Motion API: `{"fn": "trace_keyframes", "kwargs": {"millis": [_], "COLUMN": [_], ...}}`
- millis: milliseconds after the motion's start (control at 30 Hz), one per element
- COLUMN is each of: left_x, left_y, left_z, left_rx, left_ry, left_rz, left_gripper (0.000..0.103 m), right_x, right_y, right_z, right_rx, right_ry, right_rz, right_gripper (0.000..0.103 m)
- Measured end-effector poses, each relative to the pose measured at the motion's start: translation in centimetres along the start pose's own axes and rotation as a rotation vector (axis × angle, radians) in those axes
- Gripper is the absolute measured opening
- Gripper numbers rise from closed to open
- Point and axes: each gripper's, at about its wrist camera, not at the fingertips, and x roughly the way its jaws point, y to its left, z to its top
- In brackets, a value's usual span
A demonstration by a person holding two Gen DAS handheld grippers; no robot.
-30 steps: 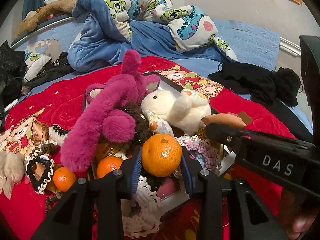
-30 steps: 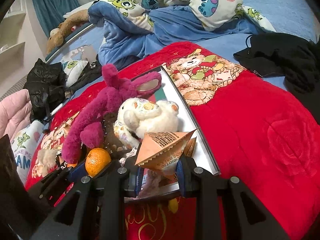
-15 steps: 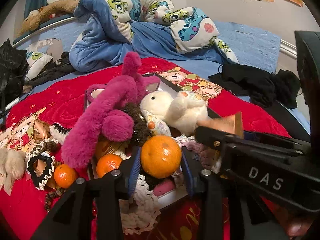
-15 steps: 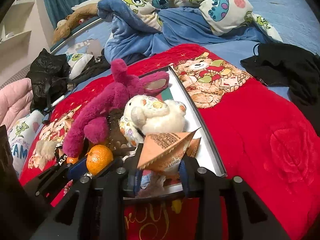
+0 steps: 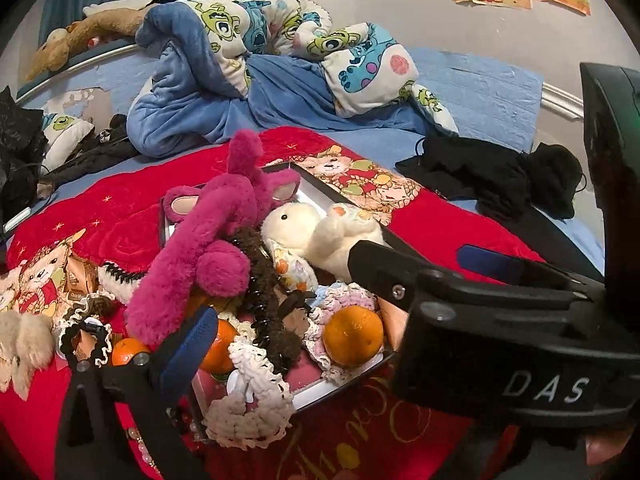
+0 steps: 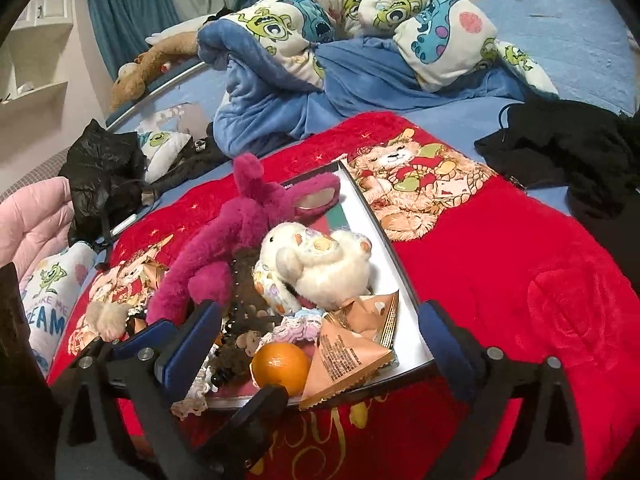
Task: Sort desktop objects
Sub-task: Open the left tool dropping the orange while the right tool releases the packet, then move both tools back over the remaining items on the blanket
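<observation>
While both sets of jaws are opening with nothing clamped, the left claw [image 5: 304,344] has an orange [image 5: 353,335] lying free in the tray [image 5: 340,390] just ahead, and the right claw [image 6: 320,344] has a snack packet [image 6: 352,356] loose in that tray, beside the same orange.
</observation>
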Motion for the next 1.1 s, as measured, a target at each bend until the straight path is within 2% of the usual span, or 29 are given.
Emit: {"fn": "trace_keyframes", "kwargs": {"millis": [167,300,433,600,800,1100], "left_x": [-0.8,-1.5,-2.6,-4.0,-6.7,-11.5], "left_y": [0.9,1.5,2.1,4.0,8.2,17.1], "left_z": [0.0,0.2,0.2,-0.1,-1.4,-4.4], "left_rx": [-0.033,-0.055,-0.052,-0.069,-0.116,-0.184], "left_ry": [-0.024,-0.041,-0.053,-0.055,-0.065,-0.052], "left_rz": [-0.007,-0.04,-0.014,0.023,0.101,0.286], "left_gripper": [0.103,0.103,0.103,0.103,0.103,0.103], "right_x": [-0.3,-0.6,-1.2,-1.4,-1.3,-0.6], "right_y": [0.0,-0.3,-0.5,0.7,4.0,11.5], "right_z": [0.1,0.3,0.4,0.5,0.4,-0.4], "right_rx": [-0.002,0.029,0.075,0.072,0.031,-0.025], "right_ry": [-0.017,-0.03,-0.043,-0.051,-0.054,-0.052], "right_rz": [-0.001,0.012,0.045,0.06,0.108,0.217], "right_gripper": [0.103,0.103,0.103,0.103,0.103,0.103]}}
